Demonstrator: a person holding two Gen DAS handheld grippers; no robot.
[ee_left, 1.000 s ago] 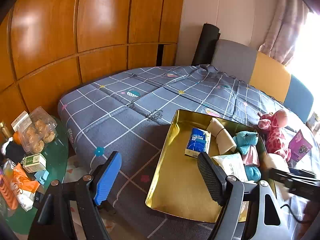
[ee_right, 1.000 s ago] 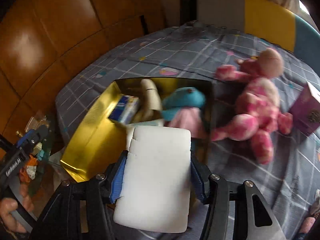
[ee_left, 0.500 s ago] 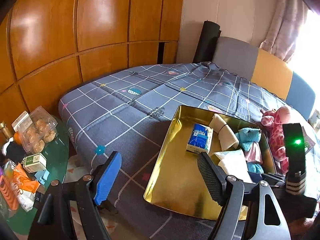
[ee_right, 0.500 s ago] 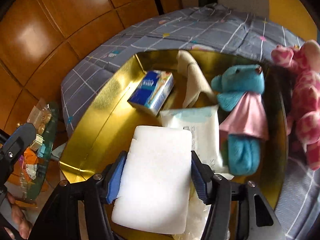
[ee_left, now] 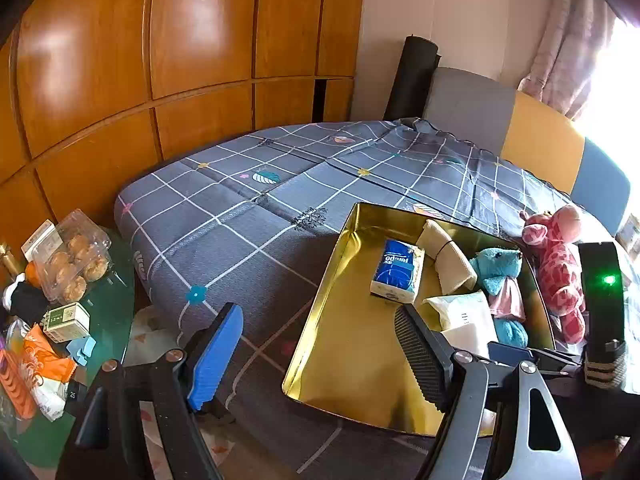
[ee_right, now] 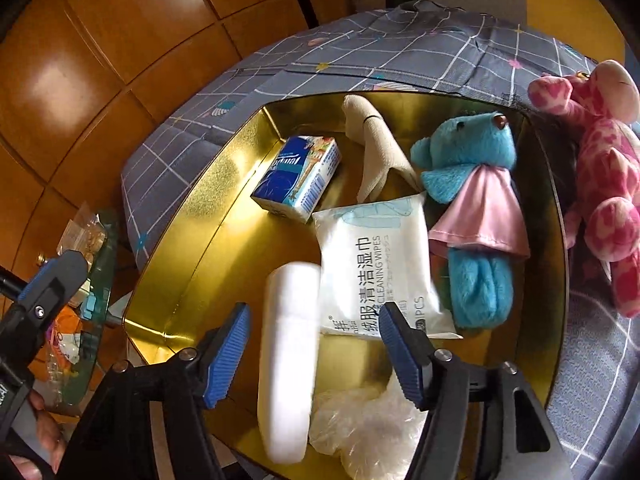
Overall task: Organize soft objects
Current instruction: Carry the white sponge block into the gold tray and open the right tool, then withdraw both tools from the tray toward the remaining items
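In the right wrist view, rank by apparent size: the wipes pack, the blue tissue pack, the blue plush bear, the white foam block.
1. Blue plush bear, largest.
2. Wipes pack and white foam block look alike; the block lies nearer the camera and blurred, so unranked.
3. Blue tissue pack, smallest.

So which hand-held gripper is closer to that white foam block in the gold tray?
Right. The right hand-held gripper straddles the white foam block, jaws opening, pads clear of it. The left hand-held gripper hangs outside the gold tray, over the bed's edge.
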